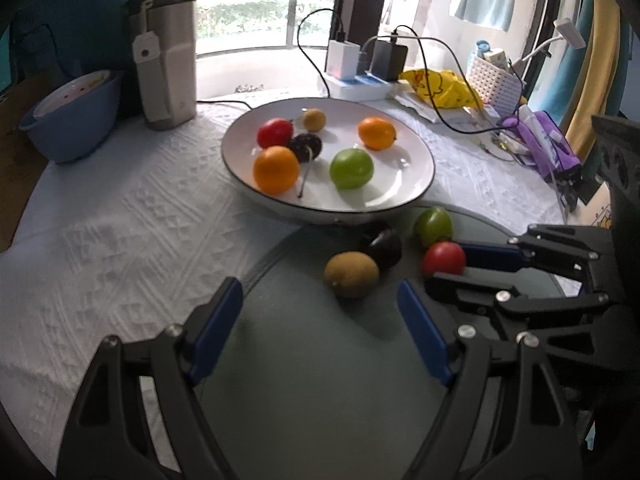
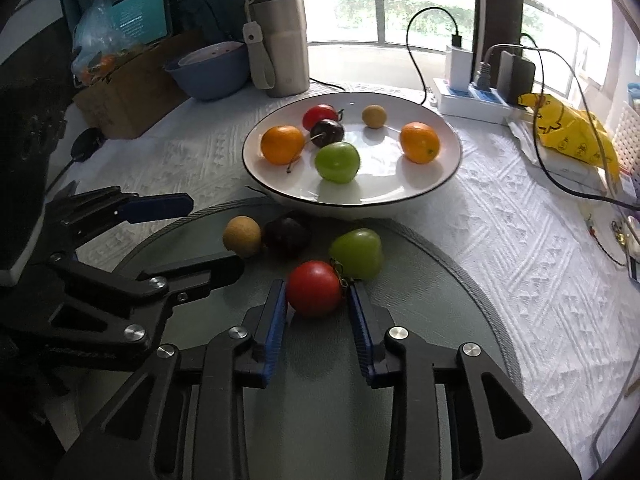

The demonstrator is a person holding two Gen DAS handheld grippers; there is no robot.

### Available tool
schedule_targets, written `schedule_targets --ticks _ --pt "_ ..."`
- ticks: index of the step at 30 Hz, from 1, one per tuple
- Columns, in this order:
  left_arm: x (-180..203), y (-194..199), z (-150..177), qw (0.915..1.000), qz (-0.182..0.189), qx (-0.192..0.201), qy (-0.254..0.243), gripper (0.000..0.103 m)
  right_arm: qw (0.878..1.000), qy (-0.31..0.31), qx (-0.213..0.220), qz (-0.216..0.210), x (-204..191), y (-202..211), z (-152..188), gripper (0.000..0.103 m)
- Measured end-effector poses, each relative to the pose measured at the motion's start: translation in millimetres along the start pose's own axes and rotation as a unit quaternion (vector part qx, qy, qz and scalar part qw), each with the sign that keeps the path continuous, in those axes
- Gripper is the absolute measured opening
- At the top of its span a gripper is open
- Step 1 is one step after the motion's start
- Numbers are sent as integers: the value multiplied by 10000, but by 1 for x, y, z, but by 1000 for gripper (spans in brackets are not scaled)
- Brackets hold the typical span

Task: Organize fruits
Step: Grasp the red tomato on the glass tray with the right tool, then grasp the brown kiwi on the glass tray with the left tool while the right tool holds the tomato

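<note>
On the grey round mat [image 2: 400, 320], the right gripper [image 2: 316, 300] is shut on a red fruit [image 2: 314, 288], a blue pad against each side. A green fruit [image 2: 356, 254], a dark plum [image 2: 287, 236] and a brown kiwi [image 2: 242, 236] lie just beyond it. The left gripper [image 1: 316, 290] stands open over the mat with nothing in it, and the kiwi [image 1: 351, 274] sits just ahead of its fingertips. Behind the mat, the white plate [image 1: 400, 192] holds two oranges, a red fruit, a dark plum, a green fruit and a small brown fruit. The left wrist view shows the right gripper [image 1: 445, 265] around the red fruit [image 1: 444, 258].
A steel tumbler [image 1: 166, 60] and a blue bowl [image 1: 72, 120] stand at the back left. A power strip with chargers [image 1: 360, 76], loose cables, a yellow bag [image 1: 440, 88] and a white basket [image 1: 494, 76] fill the back right. A cardboard box [image 2: 128, 84] sits far left.
</note>
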State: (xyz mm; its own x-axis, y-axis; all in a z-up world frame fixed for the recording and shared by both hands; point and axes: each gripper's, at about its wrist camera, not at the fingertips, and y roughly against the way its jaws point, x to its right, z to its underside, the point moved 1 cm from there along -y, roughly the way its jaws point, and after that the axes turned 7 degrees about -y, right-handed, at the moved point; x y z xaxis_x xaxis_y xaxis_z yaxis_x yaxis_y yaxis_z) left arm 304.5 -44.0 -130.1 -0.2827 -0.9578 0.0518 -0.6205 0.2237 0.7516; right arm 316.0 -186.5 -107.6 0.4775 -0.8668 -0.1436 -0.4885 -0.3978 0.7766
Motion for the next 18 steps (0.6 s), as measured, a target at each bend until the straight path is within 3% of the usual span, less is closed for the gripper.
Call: schedule_targets --ticks 3,12,18 --pt "4 -3 -2 10000 33 -26 -42 80 10000 -27 33 10 4 6 1 33" --pt "17 -13 -8 9996 47 -129 -260 41 9997 -176 131 55 19 15 4 33" --pt "22 -13 -9 9993 154 -166 -307 30 9997 -181 167 37 20 19 5 33"
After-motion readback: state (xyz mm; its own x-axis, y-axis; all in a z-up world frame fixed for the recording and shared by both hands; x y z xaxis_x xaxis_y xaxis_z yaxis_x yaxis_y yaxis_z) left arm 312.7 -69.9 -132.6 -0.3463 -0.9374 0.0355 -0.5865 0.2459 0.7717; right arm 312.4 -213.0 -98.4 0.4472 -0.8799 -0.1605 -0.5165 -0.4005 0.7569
